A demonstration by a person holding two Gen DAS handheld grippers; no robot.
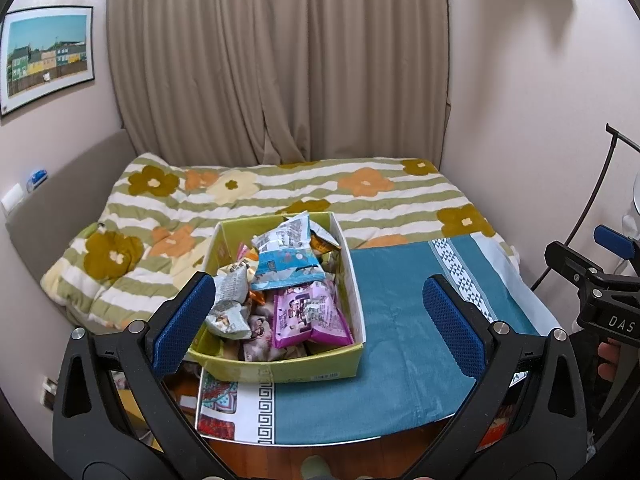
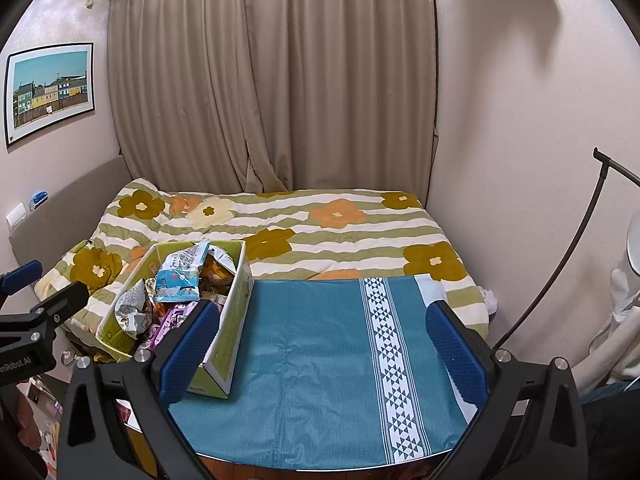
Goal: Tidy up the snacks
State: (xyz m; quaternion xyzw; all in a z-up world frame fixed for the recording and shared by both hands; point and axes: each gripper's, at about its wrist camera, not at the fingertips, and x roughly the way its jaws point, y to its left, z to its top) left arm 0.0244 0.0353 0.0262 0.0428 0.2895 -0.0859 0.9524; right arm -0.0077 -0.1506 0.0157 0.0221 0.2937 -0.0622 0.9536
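**Snack box on the bench, both tools empty**

On the far left wall hangs a poster of coloured houses, and below it the bed runs back to the curtain under a quilt of stripes and flowers.

Nearer, a low bench sits against the bed, covered by a teal cloth. On the cloth's left part stands the box — yellow-green cardboard, open on top, heaped with snacks. A crumpled silver bag leans at its left side, a blue pack lies across the middle, and a purple pack lies toward the front right corner. Other wrappers underneath are too jumbled to tell apart.

The left tool hangs over the near end of the box, its blue pads spread wide with nothing between them; the left pad shows in front of the box's left wall, and I cannot tell whether they touch.

To the right, the right tool hovers above bare cloth — also wide and empty, with the box just beside its left pad. A white patterned band crosses the cloth under it.
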